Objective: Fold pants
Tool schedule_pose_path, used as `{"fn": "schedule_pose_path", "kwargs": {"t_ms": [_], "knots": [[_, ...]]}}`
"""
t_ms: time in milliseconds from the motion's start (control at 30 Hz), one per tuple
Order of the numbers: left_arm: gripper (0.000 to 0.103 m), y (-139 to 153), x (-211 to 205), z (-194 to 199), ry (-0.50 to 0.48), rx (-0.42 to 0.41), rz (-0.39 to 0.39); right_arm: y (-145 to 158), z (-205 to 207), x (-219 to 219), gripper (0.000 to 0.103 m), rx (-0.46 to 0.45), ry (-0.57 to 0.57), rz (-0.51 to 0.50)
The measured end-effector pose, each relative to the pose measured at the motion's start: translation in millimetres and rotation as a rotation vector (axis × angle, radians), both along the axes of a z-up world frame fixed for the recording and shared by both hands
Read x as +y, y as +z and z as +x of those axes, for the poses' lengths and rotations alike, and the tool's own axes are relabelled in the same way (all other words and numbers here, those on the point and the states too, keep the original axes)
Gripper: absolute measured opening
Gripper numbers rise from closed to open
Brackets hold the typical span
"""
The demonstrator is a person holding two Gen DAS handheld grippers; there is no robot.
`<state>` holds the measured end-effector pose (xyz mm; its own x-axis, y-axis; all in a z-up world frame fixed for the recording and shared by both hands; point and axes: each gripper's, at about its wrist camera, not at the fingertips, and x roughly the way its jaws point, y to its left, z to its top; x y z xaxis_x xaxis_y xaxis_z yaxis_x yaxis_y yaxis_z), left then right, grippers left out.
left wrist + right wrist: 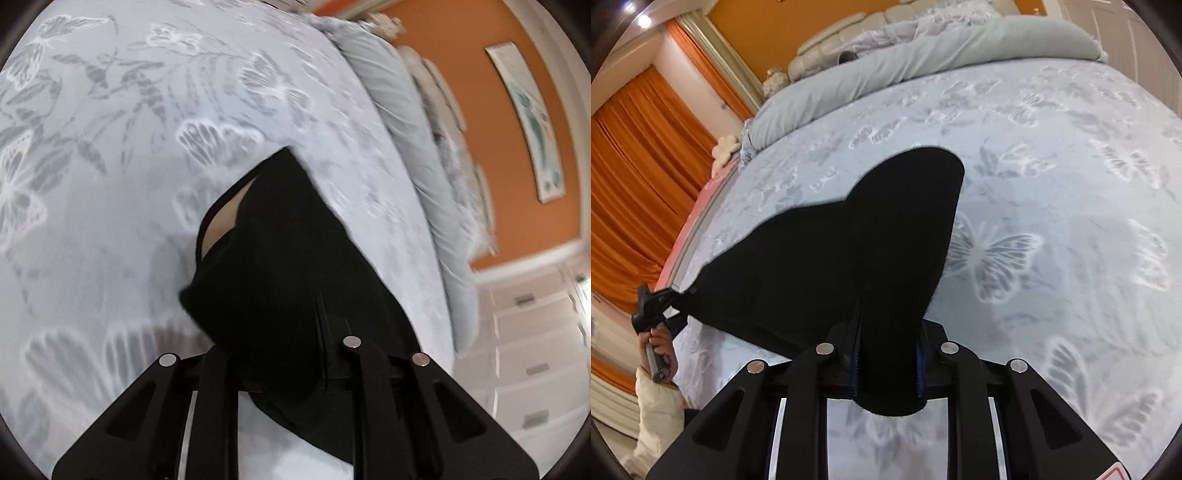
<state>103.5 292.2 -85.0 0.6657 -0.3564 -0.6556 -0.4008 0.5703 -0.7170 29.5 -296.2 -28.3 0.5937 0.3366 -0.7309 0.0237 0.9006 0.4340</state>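
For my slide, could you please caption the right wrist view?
Right gripper and left gripper both clamp the black pants above the butterfly-print bedspread.

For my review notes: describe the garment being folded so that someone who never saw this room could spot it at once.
Start from the bed, covered in a pale blue spread printed with white butterflies. On its near part lie the black pants, lifted at two points by the left gripper and the right gripper. They are the only dark, plain fabric against that light pattern.
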Motion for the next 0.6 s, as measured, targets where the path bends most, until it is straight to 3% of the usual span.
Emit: {"fn": "schedule_pose_path", "kwargs": {"t_ms": [133,167,233,267,333,433,533,600], "knots": [[0.018,6.8,-25.0,-32.2,-0.129,-0.001,0.013,-2.8,-40.8,-47.4,0.019,0.029,-0.077,-0.009],[0.02,-2.8,-33.0,-39.2,-0.15,0.035,0.021,-15.4,-46.2,-58.7,0.02,0.073,-0.091,-0.005],[0.029,-33.5,-39.4,-48.7,-0.155,0.132,0.008,-61.0,-48.4,-74.7,0.027,0.257,-0.111,-0.021],[0.03,-48.2,-36.6,-54.6,-0.119,0.144,-0.053,-69.3,-49.0,-76.8,0.028,0.286,-0.116,-0.013],[0.03,-51.9,-25.0,-62.5,-0.052,0.121,-0.159,-47.5,-56.5,-81.3,0.032,0.194,-0.163,-0.016],[0.033,-49.0,-18.2,-64.5,-0.014,0.111,-0.133,-11.4,-74.0,-86.7,0.042,0.029,-0.304,-0.135],[0.032,-49.4,-21.4,-61.9,-0.006,0.104,-0.138,-0.3,-74.6,-85.4,0.045,-0.057,-0.318,-0.076],[0.019,-43.1,-28.1,-58.1,-0.018,0.071,-0.109,-2.1,-66.0,-72.0,0.045,-0.051,-0.292,-0.057]]}}
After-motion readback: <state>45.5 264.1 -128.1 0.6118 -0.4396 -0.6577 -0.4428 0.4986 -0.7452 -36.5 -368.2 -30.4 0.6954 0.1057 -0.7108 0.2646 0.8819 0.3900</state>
